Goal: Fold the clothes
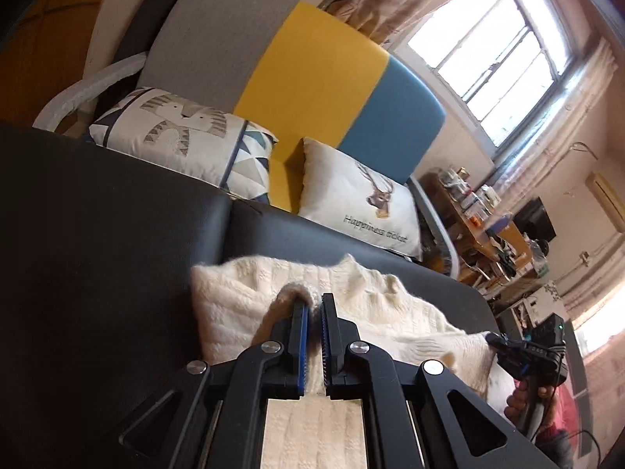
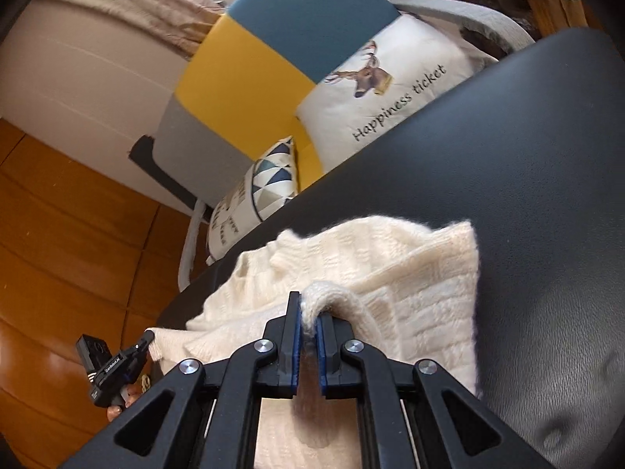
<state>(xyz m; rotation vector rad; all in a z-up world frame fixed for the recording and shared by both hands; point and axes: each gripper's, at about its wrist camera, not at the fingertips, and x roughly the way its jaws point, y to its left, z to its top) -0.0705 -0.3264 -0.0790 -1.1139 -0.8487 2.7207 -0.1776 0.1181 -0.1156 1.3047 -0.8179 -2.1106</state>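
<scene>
While the cream sweater point(image 1: 242, 297) lies on the black leather seat point(image 1: 97, 234), your left gripper point(image 1: 314, 303) and right gripper point(image 2: 308, 305) each clamp a fold of its near edge. Bare seat surrounds it; cushions point(image 1: 363, 195) sit beyond the far edge.

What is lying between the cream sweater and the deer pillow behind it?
Only bare black surface separates the sweater from the deer pillow; nothing else lies on that stretch. The right wrist view shows it best, and the left wrist view agrees.
</scene>
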